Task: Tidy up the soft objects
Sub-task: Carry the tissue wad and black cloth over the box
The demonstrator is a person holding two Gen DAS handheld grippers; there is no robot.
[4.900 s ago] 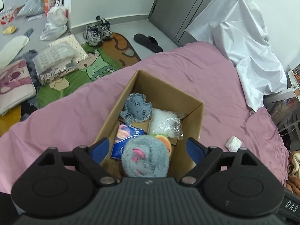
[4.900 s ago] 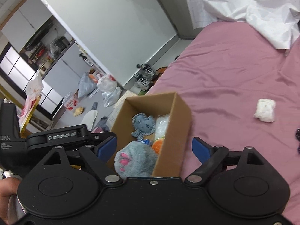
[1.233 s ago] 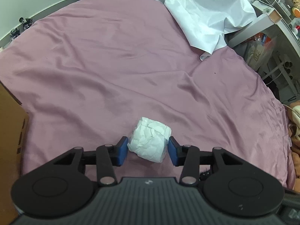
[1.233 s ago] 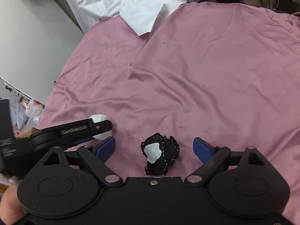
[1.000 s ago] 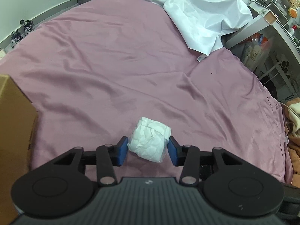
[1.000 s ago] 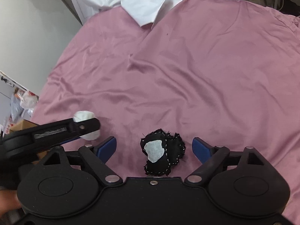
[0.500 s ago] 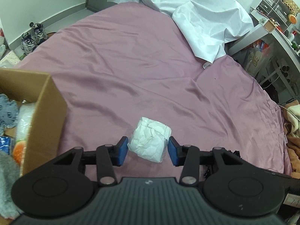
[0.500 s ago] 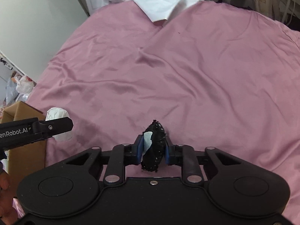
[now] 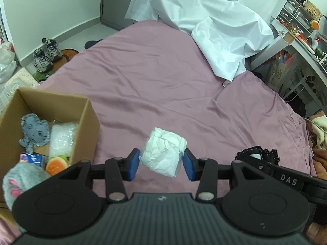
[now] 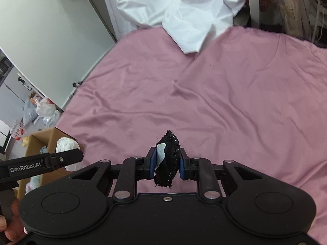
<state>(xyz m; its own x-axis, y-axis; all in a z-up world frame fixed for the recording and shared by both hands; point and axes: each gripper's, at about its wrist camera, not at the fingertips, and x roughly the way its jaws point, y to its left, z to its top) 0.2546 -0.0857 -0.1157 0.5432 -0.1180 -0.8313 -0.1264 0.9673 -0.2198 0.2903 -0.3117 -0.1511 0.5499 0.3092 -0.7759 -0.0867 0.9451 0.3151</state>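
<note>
- Here, left wrist view: left gripper (image 9: 161, 163) has its blue fingers (image 9: 132, 164) partly closed, one on each side of a crumpled white bundle (image 9: 164, 153), both pressing on it.
- The bundle hangs above the pink bed sheet (image 9: 163, 81), clear of it.
- Cardboard box (image 9: 87, 118) stands on the bed to the left, top open. Inside: a grey denim toy (image 9: 34, 129), a clear bag of white stuffing (image 9: 62, 138), a small burger-shaped toy (image 9: 57, 164), a blue packet (image 9: 30, 158), and a grey plush with pink marks (image 9: 18, 180) at the near corner.
- At right the right gripper's arm enters, a black stitched piece (image 9: 256, 154) at its tip.
- White sheet (image 9: 214, 26) is draped at the far side of the bed; a pair of sneakers (image 9: 45, 54) on the floor beyond.
- Right wrist view: right gripper (image 10: 166, 166) fingers (image 10: 152, 163) stand narrow, clamped on the black stitched piece, which is turned edge-on with a pale patch on its left face.
- The piece is held off the sheet.
- Left gripper reaches in from the left edge, the white bundle at its tip, over the near rim of the box.
- A hand (image 10: 10, 224) shows at bottom left.
</note>
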